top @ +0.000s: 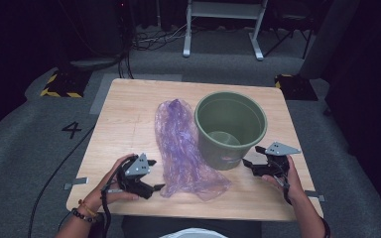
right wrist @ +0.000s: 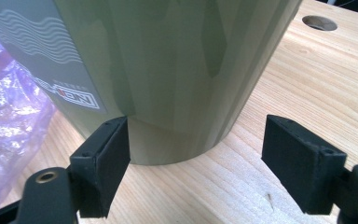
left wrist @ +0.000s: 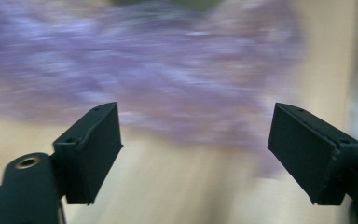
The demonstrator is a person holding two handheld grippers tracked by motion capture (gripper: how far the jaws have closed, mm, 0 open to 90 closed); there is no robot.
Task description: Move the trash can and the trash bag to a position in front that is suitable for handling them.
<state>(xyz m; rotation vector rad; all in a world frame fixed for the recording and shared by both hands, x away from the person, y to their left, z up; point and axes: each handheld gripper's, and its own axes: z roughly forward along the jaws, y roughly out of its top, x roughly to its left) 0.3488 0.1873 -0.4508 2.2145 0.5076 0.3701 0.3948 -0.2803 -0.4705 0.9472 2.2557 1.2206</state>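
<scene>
Both grippers gape empty: purple plastic bag (top: 181, 148) lies lengthwise just ahead of left gripper (top: 151, 174); right gripper (top: 252, 156) faces green bucket (top: 230, 129).

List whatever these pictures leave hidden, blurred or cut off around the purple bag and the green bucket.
- Crinkled purple plastic bag: motion blur in the left gripper view hides its folds and edge.
- Bag's opening: not discernible in the high view; the film lies crumpled.
- Green plastic bucket: rim cut off by the right gripper view's top edge.
- Label on the bucket: too small in the high view.
- Bucket's far base: hidden by its own wall.
</scene>
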